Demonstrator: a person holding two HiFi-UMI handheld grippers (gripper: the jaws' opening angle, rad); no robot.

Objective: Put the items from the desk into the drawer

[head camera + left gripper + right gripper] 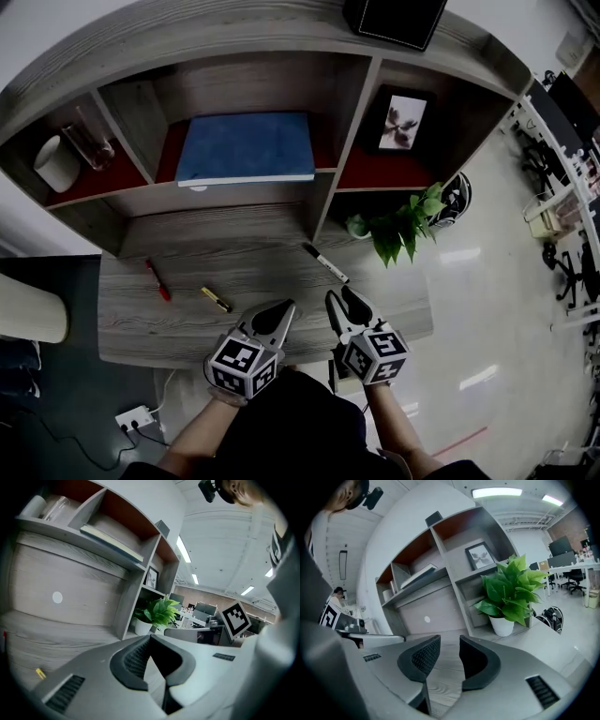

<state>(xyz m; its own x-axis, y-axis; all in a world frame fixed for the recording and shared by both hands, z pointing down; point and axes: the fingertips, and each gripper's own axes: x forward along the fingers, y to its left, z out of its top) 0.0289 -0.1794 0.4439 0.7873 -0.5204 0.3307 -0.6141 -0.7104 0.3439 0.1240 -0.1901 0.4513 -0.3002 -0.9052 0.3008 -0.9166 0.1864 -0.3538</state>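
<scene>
Right gripper (339, 296), jaws parted, empty, is hovering near black-and-white marker pen (325, 262) on grey wood-grain desk (187, 328); advised: straddling its barrel crosswise before closing. Left gripper (284, 307), jaws together, is holding nothing

No legible text, brand or number in any view; only black-and-white square code markers, no letters, on the cubes of the left hand-held gripper (281, 314) and right hand-held gripper (339, 295); black pen (325, 263), red pen (157, 280) on table (141, 323): print too small to read.
</scene>
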